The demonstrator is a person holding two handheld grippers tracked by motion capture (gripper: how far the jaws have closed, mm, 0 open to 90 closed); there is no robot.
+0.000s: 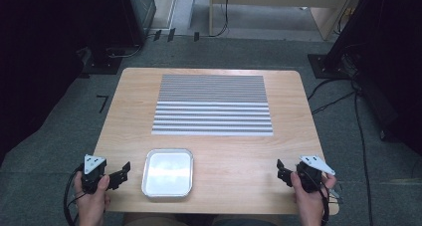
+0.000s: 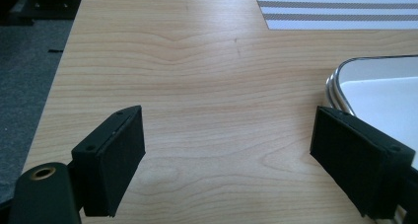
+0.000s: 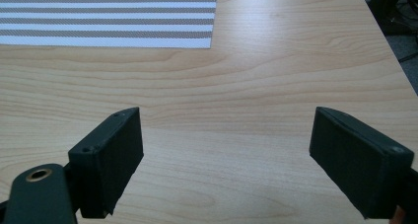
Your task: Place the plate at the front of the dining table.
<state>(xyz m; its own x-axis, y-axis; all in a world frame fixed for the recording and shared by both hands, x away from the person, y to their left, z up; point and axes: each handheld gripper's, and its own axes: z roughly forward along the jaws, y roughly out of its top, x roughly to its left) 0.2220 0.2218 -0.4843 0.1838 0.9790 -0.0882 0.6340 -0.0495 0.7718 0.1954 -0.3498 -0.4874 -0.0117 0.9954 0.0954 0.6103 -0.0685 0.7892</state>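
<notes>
Resting at the near edge of the wooden table (image 1: 234, 151), the left gripper (image 1: 119, 173) sits in the person's left hand (image 1: 92, 198) with its jaws spread wide and nothing between them. In the left gripper view the bare wood shows in the gap, and the right-hand jaw stands in front of the rim of the metal tray (image 2: 340, 81). That tray (image 1: 168, 172) lies flat just beside the left gripper, toward the middle of the table, shiny and holding nothing. Well apart from it, at the near right corner, the right gripper (image 1: 282, 170) is held by the right hand (image 1: 311, 196); its jaws are likewise spread and grip nothing, with plain wood between them in the right gripper view. Farther off, a striped mat (image 1: 213, 105) lies flat across the middle and far part of the table, its grey and white bands running side to side. Beyond the table, cables (image 1: 358, 116) trail over the grey floor (image 1: 239, 52).
</notes>
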